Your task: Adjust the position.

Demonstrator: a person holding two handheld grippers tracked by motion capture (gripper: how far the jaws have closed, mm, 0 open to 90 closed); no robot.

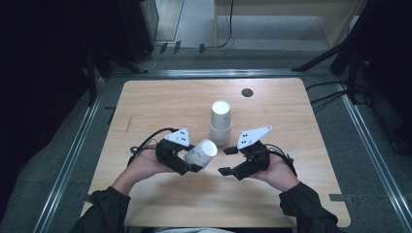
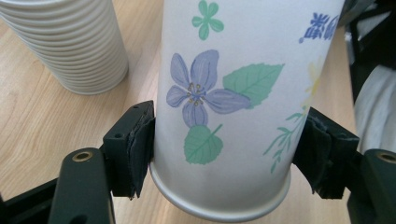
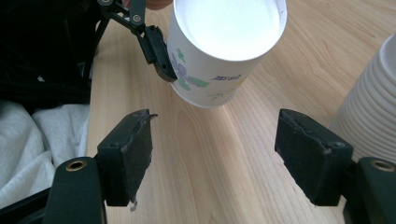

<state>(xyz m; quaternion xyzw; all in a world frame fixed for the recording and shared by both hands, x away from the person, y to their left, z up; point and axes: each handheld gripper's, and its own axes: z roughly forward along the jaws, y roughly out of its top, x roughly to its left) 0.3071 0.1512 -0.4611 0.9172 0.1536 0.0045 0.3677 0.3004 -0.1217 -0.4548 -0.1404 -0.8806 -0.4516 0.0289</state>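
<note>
A white paper cup with printed flowers (image 1: 203,153) is held tilted over the wooden table (image 1: 160,104), its open mouth turned toward my right gripper. My left gripper (image 1: 190,160) is shut on it, the pads pressing both sides near the cup's base (image 2: 233,93). In the right gripper view the cup (image 3: 224,42) hangs just beyond my right gripper (image 3: 212,144), whose jaws stand open with only bare table between them. In the high view the right gripper (image 1: 225,161) sits a short way right of the cup. A stack of ribbed white cups (image 1: 221,124) stands upright behind both grippers.
The cup stack (image 3: 369,116) is close to the right gripper's right jaw and left of the held cup (image 2: 70,42). A small dark round hole (image 1: 247,92) sits near the table's far edge. White cloth (image 3: 46,135) lies past the near edge.
</note>
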